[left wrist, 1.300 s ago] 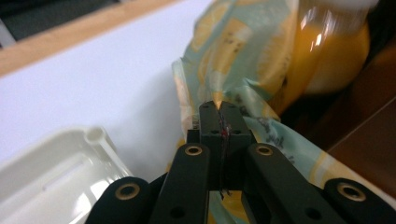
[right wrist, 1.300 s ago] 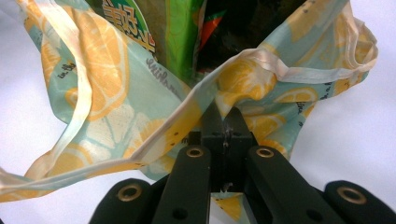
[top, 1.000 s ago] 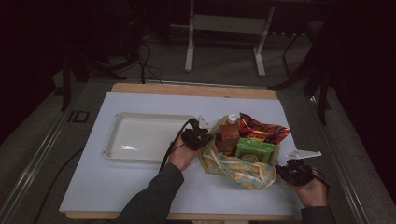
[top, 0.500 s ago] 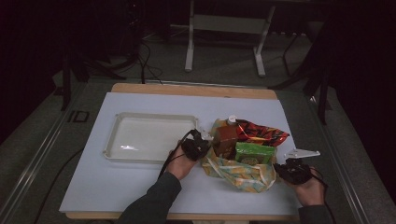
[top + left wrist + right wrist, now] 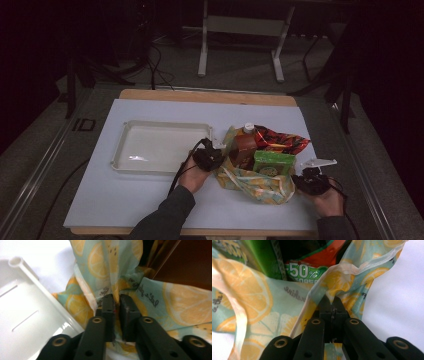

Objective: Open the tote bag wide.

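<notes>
Bag [image 5: 250, 182] of lemon-print cloth lies on the table [image 5: 150, 200] between our two tools, just right of the white tray [image 5: 160, 152]. Our left tool [image 5: 116, 301] has just been opening its jaws: a narrow gap shows between them, with a fold of the bag's left edge still in that gap, and we cannot tell whether the pads still press it. Our right tool [image 5: 332, 303] has its jaws closed tight on the bag's right edge, pinching the cloth.

Moving outward, the bag holds a green carton [image 5: 272, 162], a brown bottle [image 5: 244, 147] with a white cap, and a red wrapper [image 5: 277, 140] spilling out the far side. The bag's long axis runs left to right across the table, from one tool to the other.

We judge that the next move turns on this: the left hand [image 5: 192, 175] sits at the tray side of the bag, so it is the nearer one for carrying anything from the bag over to the tray, while the right hand [image 5: 325, 197] anchors the far edge.
</notes>
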A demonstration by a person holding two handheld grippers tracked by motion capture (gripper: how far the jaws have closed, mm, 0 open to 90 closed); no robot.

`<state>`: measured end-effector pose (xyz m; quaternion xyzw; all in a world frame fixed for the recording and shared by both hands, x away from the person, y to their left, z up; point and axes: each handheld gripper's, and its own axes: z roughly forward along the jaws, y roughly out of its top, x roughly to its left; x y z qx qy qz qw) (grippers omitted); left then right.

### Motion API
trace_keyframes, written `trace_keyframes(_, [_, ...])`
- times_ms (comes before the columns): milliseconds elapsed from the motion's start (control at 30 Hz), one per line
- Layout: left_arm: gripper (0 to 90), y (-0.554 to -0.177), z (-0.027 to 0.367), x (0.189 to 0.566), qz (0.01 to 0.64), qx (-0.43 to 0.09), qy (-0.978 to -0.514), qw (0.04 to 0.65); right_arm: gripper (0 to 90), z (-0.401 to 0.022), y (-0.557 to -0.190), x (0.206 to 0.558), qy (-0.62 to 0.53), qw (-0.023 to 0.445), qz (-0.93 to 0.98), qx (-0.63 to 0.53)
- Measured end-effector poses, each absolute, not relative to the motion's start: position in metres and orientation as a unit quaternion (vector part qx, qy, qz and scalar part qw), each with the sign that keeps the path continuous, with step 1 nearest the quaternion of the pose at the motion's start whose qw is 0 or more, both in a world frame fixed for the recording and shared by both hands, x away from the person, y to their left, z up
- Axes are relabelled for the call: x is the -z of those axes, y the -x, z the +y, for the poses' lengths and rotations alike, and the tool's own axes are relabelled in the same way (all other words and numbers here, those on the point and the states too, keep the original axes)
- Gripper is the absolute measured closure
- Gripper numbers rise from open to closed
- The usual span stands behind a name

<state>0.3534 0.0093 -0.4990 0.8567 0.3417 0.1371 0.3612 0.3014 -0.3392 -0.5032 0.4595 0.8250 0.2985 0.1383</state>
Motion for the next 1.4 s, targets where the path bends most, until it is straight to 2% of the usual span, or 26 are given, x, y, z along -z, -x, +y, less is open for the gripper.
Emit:
trace_keyframes(67, [75.0,-0.352,0.013,0.497,0.336,-0.134,-0.852,0.380,87.4,-0.341,-0.300,0.502,-0.457,0.139,0.824,-0.303])
trace_keyframes(200, [68.9,-0.352,0.023,0.493,0.336,-0.129,-0.842,0.403,73.3,-0.345,-0.296,0.496,-0.444,0.140,0.820,-0.333])
trace_keyframes(400, [63.0,-0.351,0.036,0.488,0.333,-0.122,-0.833,0.424,60.0,-0.351,-0.289,0.488,-0.436,0.151,0.814,-0.354])
trace_keyframes(533, [61.0,-0.350,0.043,0.484,0.332,-0.121,-0.830,0.432,55.5,-0.356,-0.286,0.482,-0.430,0.159,0.807,-0.371])
trace_keyframes(1000, [59.1,-0.349,0.057,0.475,0.340,-0.117,-0.808,0.467,52.1,-0.366,-0.283,0.481,-0.419,0.197,0.803,-0.374])
trace_keyframes(1200, [58.9,-0.350,0.060,0.473,0.342,-0.115,-0.805,0.471,50.1,-0.368,-0.282,0.483,-0.412,0.187,0.813,-0.368])
trace_keyframes(1400, [58.9,-0.351,0.063,0.471,0.340,-0.114,-0.806,0.471,46.4,-0.370,-0.280,0.484,-0.416,0.156,0.814,-0.375])
